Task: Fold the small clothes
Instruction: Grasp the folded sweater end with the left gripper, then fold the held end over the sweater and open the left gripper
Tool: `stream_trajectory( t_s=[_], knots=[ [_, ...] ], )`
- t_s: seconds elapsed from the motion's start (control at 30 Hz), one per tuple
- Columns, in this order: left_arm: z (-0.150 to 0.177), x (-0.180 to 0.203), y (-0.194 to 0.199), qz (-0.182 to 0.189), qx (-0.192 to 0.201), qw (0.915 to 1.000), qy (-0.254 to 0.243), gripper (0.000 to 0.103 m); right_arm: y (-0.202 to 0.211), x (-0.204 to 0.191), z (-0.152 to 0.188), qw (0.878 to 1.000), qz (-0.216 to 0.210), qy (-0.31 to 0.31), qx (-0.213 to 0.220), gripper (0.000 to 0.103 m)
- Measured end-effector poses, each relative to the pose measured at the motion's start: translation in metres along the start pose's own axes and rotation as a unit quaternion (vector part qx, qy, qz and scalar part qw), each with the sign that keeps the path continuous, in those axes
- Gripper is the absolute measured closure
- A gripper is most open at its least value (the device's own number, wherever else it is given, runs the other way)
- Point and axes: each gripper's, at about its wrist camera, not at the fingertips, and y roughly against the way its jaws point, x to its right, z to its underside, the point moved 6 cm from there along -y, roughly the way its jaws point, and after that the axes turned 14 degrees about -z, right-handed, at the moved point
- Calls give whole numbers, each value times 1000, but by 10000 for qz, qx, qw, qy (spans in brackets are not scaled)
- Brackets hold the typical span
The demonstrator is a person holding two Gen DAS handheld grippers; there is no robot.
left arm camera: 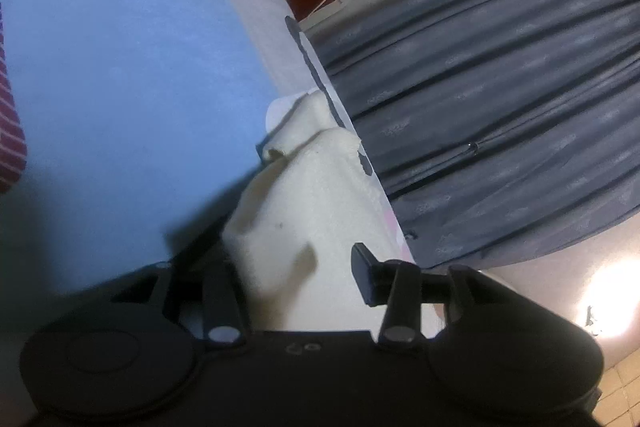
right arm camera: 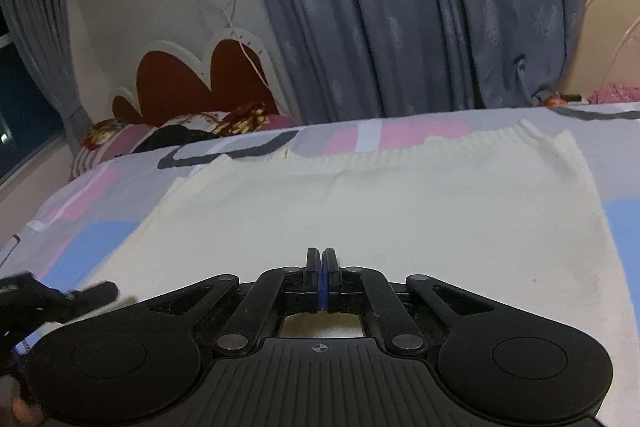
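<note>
Left wrist view is tilted steeply, and from left to right a red-and-white striped cloth, a bed sheet patterned in blue, pink and grey, a bunched fold of cream knitted garment and pleated grey-blue curtains are shown. The fold is seen rising between the fingers of the left gripper, lifted off the sheet. The jaws are set fairly wide, with cloth filling the gap; the right-hand finger is seen plainly, while the left-hand one is blurred and half hidden by the knit. Whether the cloth is truly pinched cannot be told.

The right wrist view is level and gives what the other does not: the whole garment is laid flat on the sheet, its ribbed hem at the far edge. At far left the left gripper is glimpsed, blurred, at the garment's near-left corner. Behind it a red scalloped headboard with patterned pillows, a white charging cable hanging on the wall, and the curtains are seen.

The right gripper is held low over the near middle of the garment. Its blue-padded fingers are pressed together, and nothing is seen between them.
</note>
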Motion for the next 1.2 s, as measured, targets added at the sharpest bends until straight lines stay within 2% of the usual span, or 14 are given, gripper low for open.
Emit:
stream_trajectory(
  t_s=[0.13, 0.2, 0.3, 0.4, 0.53, 0.6, 0.67, 0.8, 0.9, 1.0, 1.07, 1.13, 1.17, 1.2],
  knots=[
    [-15, 3, -12, -59, -54, 10000, 54, 64, -4, -5, 0, 9999, -89, 49, 0, 103],
    [-18, 4, -22, -183, -121, 9997, 93, 78, -7, -5, 0, 9999, -105, 57, 17, 103],
    [-20, 9, -39, -372, -153, 9988, -274, 90, -20, 1, 7, 9998, 63, 103, -186, 103],
    [-22, 14, -39, -368, -163, 9974, -594, 95, -23, 1, 6, 9998, 83, 65, -192, 103],
    [-25, 27, -17, 47, 52, 9983, -573, 97, -19, 8, 7, 9998, -12, -137, -112, 103],
    [-23, 42, -9, 116, 143, 9965, -819, 97, -18, 10, 6, 9996, -63, -266, -78, 103],
    [-17, 68, -1, 255, 239, 9910, -1290, 97, -13, 11, 4, 9993, -66, -374, -54, 103],
    [9, 134, 10, 610, 207, 9693, -2375, 97, 31, 28, -9, 9958, 182, -750, 488, 103],
    [51, 180, 8, 758, 30, 9447, -3191, 97, 77, 56, -15, 9888, 471, -1063, 932, 103],
    [97, 205, 0, 848, -200, 9223, -3765, 97, 121, 85, -20, 9806, 732, -1312, 1260, 103],
    [136, 218, -15, 763, -545, 9050, -4149, 96, 148, 103, -21, 9753, 890, -1439, 1423, 103],
    [174, 226, -28, 787, -959, 8834, -4519, 86, 167, 117, -20, 9735, 908, -1500, 1465, 103],
    [193, 229, -31, 877, -1195, 8745, -4618, 72, 175, 122, -19, 9736, 908, -1505, 1454, 103],
    [204, 232, -29, 1018, -1313, 8694, -4654, 66, 182, 127, -18, 9735, 927, -1514, 1441, 103]
  ],
)
